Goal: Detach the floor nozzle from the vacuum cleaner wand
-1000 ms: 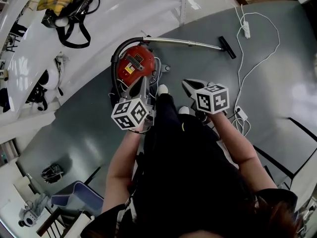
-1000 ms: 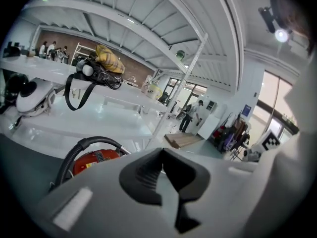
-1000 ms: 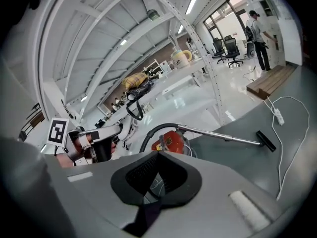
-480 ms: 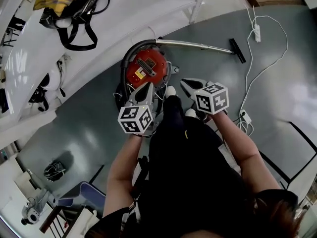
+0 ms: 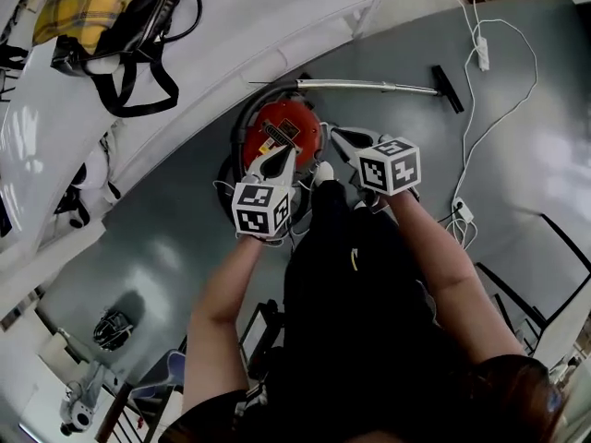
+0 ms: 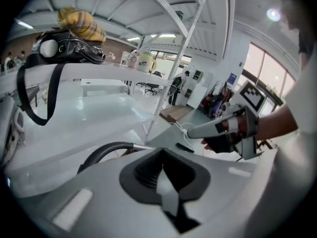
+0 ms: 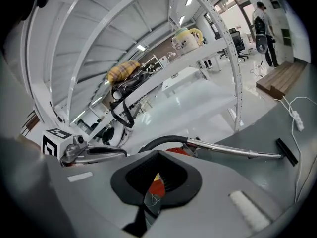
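Both claws clenched shut on nothing, over the vacuum

My left gripper (image 5: 283,155) and right gripper (image 5: 340,135) hang above the one red canister (image 5: 282,129), yellow label unreadable. The right gripper view shows the floor nozzle (image 7: 287,151) on the wand (image 7: 228,149), well away on the floor. The left gripper view mostly gets hose (image 6: 106,152).

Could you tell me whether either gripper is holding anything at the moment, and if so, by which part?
Nothing is held. The left gripper and the right gripper both have their jaws together with nothing between them.
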The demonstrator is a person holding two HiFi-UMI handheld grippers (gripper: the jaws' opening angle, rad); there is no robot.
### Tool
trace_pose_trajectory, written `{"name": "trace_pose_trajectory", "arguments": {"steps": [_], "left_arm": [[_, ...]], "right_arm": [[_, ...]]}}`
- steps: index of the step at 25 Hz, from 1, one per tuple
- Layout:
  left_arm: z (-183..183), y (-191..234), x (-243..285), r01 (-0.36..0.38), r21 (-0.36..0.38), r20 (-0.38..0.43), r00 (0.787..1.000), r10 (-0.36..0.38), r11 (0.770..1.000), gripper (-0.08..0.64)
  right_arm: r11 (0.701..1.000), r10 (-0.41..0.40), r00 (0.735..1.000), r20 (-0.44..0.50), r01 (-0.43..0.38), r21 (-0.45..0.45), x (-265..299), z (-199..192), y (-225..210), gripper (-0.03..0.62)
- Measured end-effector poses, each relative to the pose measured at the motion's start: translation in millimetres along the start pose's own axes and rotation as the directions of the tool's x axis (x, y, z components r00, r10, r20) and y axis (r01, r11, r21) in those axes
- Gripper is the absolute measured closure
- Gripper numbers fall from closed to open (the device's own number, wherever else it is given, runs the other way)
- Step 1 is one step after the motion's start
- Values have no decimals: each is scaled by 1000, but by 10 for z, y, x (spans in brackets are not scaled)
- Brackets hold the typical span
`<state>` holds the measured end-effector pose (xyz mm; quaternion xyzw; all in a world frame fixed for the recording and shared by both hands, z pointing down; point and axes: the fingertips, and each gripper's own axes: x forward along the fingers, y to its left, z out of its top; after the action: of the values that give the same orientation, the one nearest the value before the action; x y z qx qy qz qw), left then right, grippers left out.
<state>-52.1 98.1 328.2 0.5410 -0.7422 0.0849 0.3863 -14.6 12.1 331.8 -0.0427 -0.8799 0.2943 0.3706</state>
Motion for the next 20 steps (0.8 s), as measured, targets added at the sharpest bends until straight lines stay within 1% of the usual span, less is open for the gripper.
{"name": "trace_pose_trajectory", "arguments": {"steps": [2,4,6,7,9,15,20], "left_arm": [[53,145,129,2,16,3,1000,-2,1000,549],[66,283,270,3,-23,-6,1000,-3,1000,549],[59,382,393,8,-71,-11,1000,-8,997,549],[50,414,448,5,-75,-13,1000,-6,997,549],[23,466,554,-12,-62,-11,1000,11,998,549],[-104,662,822,-108,-48,-6,994,108,993,549],[-41,769,1038,-139,-10,39,989,140,990,549]], "right_arm": [[1000,-22,1000,5,22,-17,150,53,-65,595],[999,-28,1000,-3,28,-39,279,80,-127,595],[999,-15,1000,-18,15,-49,402,78,-176,595],[999,-9,1000,-27,8,-51,459,68,-205,595],[998,-10,999,-41,7,-57,566,43,-288,595],[999,-27,999,-43,25,-48,864,-54,-597,595],[999,-13,998,-55,11,-38,1097,-151,-880,595]]}}
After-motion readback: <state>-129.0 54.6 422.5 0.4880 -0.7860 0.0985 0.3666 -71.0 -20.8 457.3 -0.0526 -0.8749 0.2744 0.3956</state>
